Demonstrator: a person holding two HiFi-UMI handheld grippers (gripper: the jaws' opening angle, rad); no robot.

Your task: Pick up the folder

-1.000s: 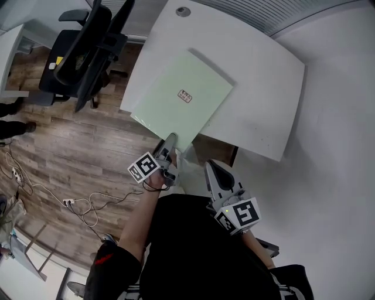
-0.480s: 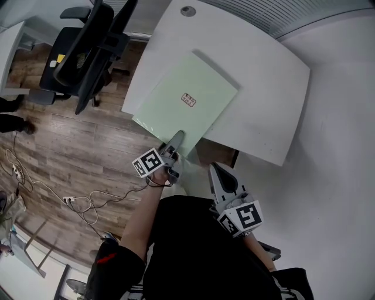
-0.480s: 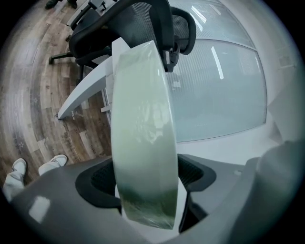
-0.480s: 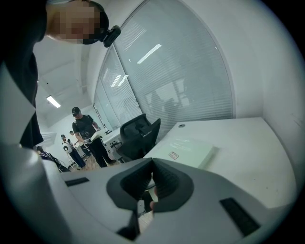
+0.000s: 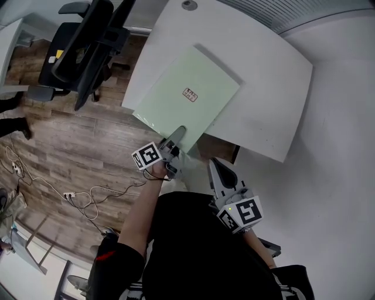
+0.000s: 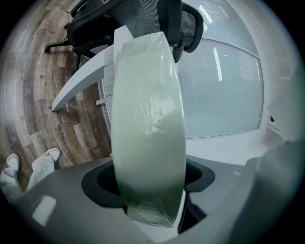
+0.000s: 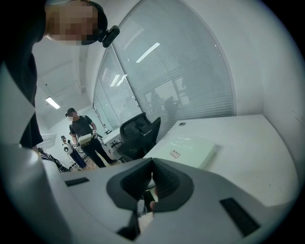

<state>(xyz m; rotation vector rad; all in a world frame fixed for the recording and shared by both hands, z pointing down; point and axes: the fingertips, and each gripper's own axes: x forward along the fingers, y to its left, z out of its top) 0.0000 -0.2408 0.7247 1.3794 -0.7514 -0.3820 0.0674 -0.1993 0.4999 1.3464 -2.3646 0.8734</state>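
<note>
A pale green folder [image 5: 187,96] with a small red label lies on the white table [image 5: 263,111], its near corner overhanging the table's edge. My left gripper [image 5: 177,136] reaches over that near corner. In the left gripper view the folder's edge [image 6: 147,119] fills the gap between the jaws of the left gripper [image 6: 150,200], which are closing around it. My right gripper [image 5: 215,164] hangs back near my body, short of the table, jaws together and holding nothing. The right gripper view shows the folder [image 7: 188,147] flat on the table, beyond the right gripper [image 7: 152,183].
A black office chair [image 5: 82,47] stands left of the table on the wood floor. Cables and a power strip [image 5: 76,202] trail across the floor at the lower left. Two people [image 7: 83,131] stand far off. A round grommet [image 5: 188,5] sits at the table's far edge.
My left gripper has slid forward from just short of the folder's near corner to over it. The right gripper has stayed where it was.
</note>
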